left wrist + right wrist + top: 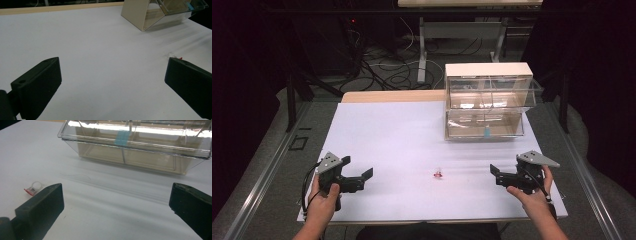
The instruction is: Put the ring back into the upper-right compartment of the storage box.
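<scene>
A: Where do the grippers stand?

B: The right gripper [498, 174] has its jaws spread wide with nothing between them. The left gripper [360, 176] is spread the same way, also empty. Both sit low over the white bench [387, 135].

A: And the thing to pick up?

B: A small clear vial with a red cap [32, 188] lies on its side just beyond the right gripper's left jaw, roughly midway between the two grippers.

A: How should it be taken?

B: I'd swing the right gripper toward it, centre the vial between the jaws, come down close to the bench, then close gently; it looks light and could roll or skid away.

A: And further out?

B: The clear drawer box [488, 100] stands ahead of the right gripper, well apart, with its drawers tilted open.
</scene>
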Motion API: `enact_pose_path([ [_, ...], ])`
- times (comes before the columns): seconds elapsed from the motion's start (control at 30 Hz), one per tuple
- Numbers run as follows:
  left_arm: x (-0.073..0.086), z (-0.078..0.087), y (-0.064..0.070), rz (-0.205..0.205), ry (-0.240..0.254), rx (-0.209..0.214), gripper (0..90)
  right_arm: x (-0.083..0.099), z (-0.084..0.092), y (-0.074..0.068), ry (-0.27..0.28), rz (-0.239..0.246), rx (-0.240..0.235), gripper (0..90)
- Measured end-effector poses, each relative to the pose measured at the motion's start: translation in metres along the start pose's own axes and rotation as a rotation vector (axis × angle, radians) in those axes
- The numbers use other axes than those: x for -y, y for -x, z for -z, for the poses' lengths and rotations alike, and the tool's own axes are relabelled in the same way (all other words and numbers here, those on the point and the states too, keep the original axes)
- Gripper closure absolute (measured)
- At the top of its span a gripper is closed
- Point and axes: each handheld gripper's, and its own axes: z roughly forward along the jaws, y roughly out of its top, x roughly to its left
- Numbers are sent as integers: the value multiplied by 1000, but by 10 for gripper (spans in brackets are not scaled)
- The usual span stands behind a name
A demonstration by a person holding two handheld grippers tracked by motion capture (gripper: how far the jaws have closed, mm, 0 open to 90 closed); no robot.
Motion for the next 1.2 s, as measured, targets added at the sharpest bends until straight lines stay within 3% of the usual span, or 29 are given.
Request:
enact_pose_path([
  [0.2, 0, 0, -1, 8, -2, -6, 18, -1, -2, -4, -2, -1, -7, 0],
  [0.6, 2, 2, 0, 9, -7, -12, 24, -4, -12, -18, -9, 43, -46, 0],
  [1.03, 2, 0, 1, -6, -19, -18, 37, -9, -25, -41, -23, 72, -92, 0],
  [1.2, 3, 0, 2, 9, -17, -14, 37, -11, -31, -52, -39, 80, -121, 17],
])
